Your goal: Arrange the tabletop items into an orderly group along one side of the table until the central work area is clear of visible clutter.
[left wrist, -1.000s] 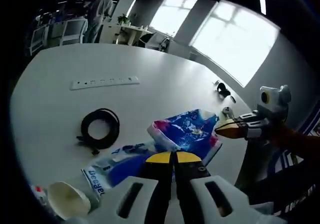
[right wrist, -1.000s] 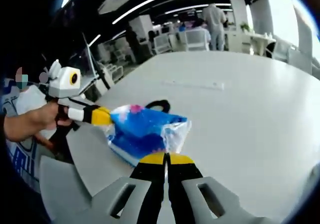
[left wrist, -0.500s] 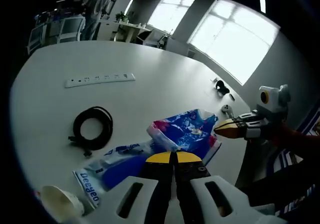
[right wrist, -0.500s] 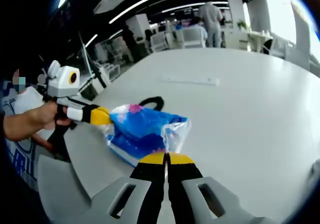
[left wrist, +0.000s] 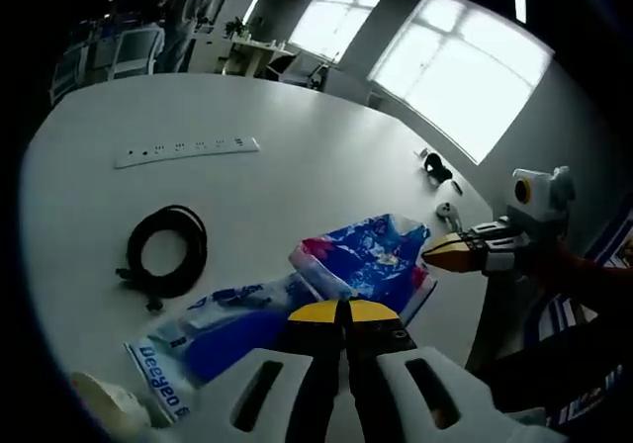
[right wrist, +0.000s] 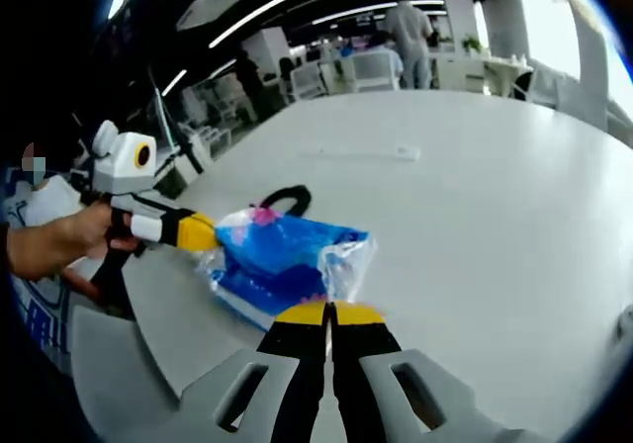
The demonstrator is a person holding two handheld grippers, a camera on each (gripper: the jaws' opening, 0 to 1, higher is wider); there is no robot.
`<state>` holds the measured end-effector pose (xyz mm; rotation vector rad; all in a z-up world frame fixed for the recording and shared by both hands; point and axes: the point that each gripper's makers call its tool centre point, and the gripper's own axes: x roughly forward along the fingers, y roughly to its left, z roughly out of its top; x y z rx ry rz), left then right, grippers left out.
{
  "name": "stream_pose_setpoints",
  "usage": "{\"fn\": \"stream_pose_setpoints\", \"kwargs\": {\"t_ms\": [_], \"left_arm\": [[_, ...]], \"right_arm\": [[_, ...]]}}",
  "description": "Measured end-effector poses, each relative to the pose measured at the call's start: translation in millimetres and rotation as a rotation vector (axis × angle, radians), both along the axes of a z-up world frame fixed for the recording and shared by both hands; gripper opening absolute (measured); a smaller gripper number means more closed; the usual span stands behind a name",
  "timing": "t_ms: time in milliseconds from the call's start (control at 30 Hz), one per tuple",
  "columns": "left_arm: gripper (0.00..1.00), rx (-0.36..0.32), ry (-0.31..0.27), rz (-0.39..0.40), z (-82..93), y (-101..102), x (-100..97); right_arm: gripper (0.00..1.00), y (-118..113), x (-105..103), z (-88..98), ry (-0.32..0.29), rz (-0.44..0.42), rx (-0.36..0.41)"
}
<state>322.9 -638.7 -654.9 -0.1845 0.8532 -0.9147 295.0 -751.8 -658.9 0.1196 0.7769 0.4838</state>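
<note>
Both tongs are pinched on the same blue plastic bag (left wrist: 371,260), one at each end. Left tongs (left wrist: 342,311) have their yellow-tipped jaws pressed together on the near edge of the bag; in the right gripper view the same left tongs (right wrist: 203,235) come in from the left, held in a hand (right wrist: 54,240), with the tip at the bag's crumpled end. Right tongs (right wrist: 329,313) are likewise closed on the clear plastic corner of the bag (right wrist: 287,260), and in the left gripper view they reach in from the right (left wrist: 440,255), touching the bag's far edge.

On the white bench (left wrist: 316,156), going from left to right in the left gripper view: a paper cup (left wrist: 104,403) lies at the near left edge, with a blue and white packet (left wrist: 198,339) just beside it, running up to the bag. Beyond these sits a coil of black cable (left wrist: 163,250), and farther back a white power strip (left wrist: 186,150). The bag lies right of the coil, near the bench edge closest to the tongs. Well past it, toward the windows, a few small dark things (left wrist: 440,174) sit near the far right edge, too small to tell what they are.
</note>
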Motion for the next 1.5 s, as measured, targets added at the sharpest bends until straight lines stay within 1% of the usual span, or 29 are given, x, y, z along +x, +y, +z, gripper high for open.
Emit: {"fn": "stream_pose_setpoints", "kwargs": {"t_ms": [700, 933, 1167, 1367, 1500], "left_arm": [[0.00, 0.006, 0.014, -0.019, -16.1, -23, 2.4], [0.00, 0.011, 0.016, -0.023, -22.5, -29, 1.7], [0.00, 0.021, 0.013, -0.034, -31.4, -38, 0.7], [0.00, 0.026, 0.008, -0.039, -36.9, -43, -0.3], [0.00, 0.034, 0.011, -0.041, -43.7, -45, 0.0]], "right_arm": [[0.00, -22, 0, -16.0, 0.014, -0.026, -0.006], [0.00, -29, 0, -23.0, 0.014, -0.027, -0.019], [0.00, -37, 1, -29.8, 0.014, -0.030, -0.036], [0.00, -41, 0, -36.0, 0.018, -0.032, -0.047], [0.00, -43, 1, -40.7, 0.022, -0.037, -0.048]]}}
